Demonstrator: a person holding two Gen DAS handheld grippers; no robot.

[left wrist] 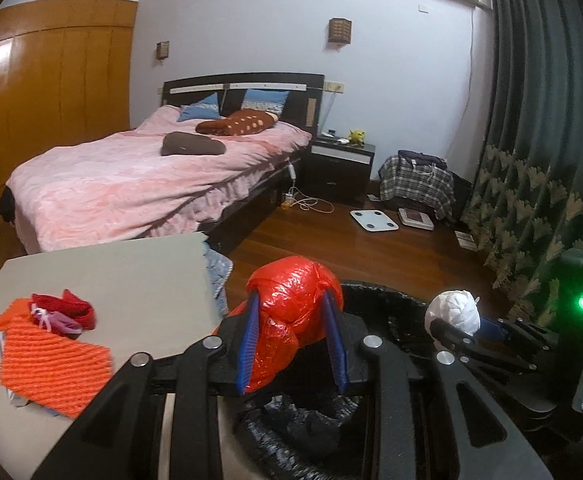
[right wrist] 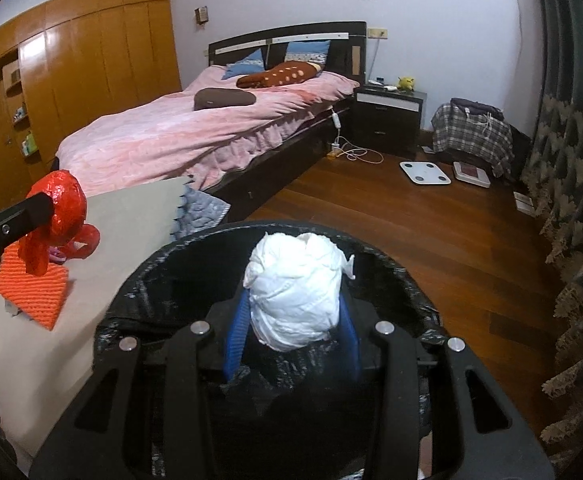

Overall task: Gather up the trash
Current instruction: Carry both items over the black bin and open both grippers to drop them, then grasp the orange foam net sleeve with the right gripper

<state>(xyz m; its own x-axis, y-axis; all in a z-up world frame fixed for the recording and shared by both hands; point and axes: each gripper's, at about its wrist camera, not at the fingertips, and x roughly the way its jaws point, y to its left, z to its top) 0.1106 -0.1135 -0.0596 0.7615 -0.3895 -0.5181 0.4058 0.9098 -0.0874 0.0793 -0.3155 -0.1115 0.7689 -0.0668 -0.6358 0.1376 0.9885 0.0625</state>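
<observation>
Sitting right by the grey table, the black-lined bin is in easy dropping range. Left gripper pinches a crumpled red plastic bag at the rim, while right gripper clamps a white paper wad over the opening, so both look ready to drop.

Red glossy plastic wad between blue ribbed pads of the black left gripper. White crumpled wad between blue pads of the black right gripper. Black liner in the bin. Left of the bin: grey table bearing an orange ribbed knit. Beyond the bin: bed with pink cover, blue pillows, brown cushion with pale dots. Right of the bed: dark nightstand with white band, plaid cloth, white scale. Reddish-brown wood floor; dark green curtain with tan leaf pattern; amber wardrobe.
</observation>
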